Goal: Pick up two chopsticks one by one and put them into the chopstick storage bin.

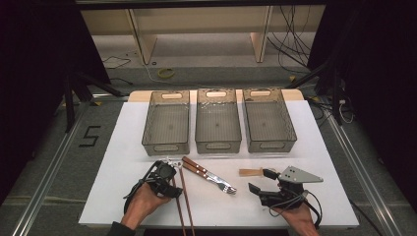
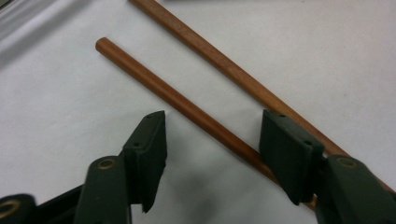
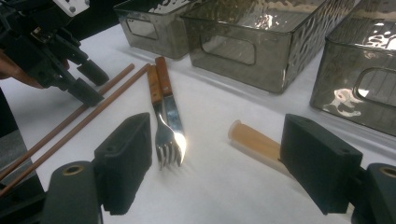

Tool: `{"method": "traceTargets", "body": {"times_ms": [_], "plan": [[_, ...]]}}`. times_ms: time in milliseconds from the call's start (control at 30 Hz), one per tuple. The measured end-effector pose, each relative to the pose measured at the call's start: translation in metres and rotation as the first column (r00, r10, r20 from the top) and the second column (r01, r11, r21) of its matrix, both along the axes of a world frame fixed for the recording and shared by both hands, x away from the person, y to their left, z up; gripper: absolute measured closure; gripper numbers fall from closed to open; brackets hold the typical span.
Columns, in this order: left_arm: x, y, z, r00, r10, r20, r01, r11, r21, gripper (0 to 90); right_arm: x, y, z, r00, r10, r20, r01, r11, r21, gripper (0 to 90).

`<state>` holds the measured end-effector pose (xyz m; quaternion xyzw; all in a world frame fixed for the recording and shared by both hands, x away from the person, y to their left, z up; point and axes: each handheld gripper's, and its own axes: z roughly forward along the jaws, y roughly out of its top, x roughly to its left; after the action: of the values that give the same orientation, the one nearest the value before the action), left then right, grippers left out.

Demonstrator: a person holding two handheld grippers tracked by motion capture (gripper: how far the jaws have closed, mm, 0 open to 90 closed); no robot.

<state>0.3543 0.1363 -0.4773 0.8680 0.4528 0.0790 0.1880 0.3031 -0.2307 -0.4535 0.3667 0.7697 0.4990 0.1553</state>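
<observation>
Chopstick [image 2: 187, 105] end hidden behind left claw [image 2: 212, 149], jaws apart

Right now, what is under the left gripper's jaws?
Under the left gripper, one chopstick lies on the white table between its open jaws. The second chopstick passes outside them; the right jaw hides part of each.

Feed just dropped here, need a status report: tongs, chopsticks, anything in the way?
Left tongs open, straddling one chopstick, pads not touching. Right tongs open, idle by the wooden piece. Second chopstick alongside; fork and knife close right.
</observation>
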Motion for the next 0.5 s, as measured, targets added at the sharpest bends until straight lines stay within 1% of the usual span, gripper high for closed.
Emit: {"method": "traceTargets", "body": {"times_ms": [67,100,133,300,367,400,433,500], "plan": [[0.001,0.002,0.001,1.0000,-0.003,-0.004,0.003,1.0000,-0.002,45.3,0.000,0.000,0.000,1.0000,-0.001,0.002,0.001,1.000,0.001,26.1],[0.002,0.003,0.001,1.0000,-0.007,-0.006,0.007,1.0000,0.000,45.3,0.000,0.000,0.000,1.0000,-0.001,0.002,0.001,1.000,0.001,26.1],[0.003,0.003,0.001,0.9999,-0.008,-0.008,0.008,1.0000,-0.001,48.0,0.000,-0.001,0.000,1.0000,-0.003,-0.001,0.003,1.000,0.002,26.1],[0.004,0.006,0.002,0.9999,-0.009,-0.014,0.009,1.0000,0.000,53.7,0.000,0.000,0.001,1.0000,-0.001,-0.002,0.001,1.000,-0.001,26.3],[0.006,0.008,0.002,0.9997,-0.020,-0.014,0.020,0.9998,0.003,59.0,0.001,0.000,0.001,1.0000,-0.002,-0.004,0.002,1.000,-0.001,26.2],[0.007,0.010,0.002,0.9997,-0.017,-0.018,0.017,0.9998,-0.006,61.7,0.001,0.000,0.001,1.0000,-0.003,-0.005,0.003,1.000,-0.001,26.2],[0.008,0.012,0.003,0.9994,-0.027,-0.021,0.027,0.9996,-0.003,64.5,0.000,-0.001,0.001,1.0000,-0.004,-0.003,0.004,1.000,0.000,26.3],[0.009,0.013,0.003,0.9995,-0.025,-0.022,0.025,0.9997,-0.005,68.0,0.000,-0.001,0.001,1.0000,-0.003,-0.003,0.003,1.000,0.002,26.3]]}}
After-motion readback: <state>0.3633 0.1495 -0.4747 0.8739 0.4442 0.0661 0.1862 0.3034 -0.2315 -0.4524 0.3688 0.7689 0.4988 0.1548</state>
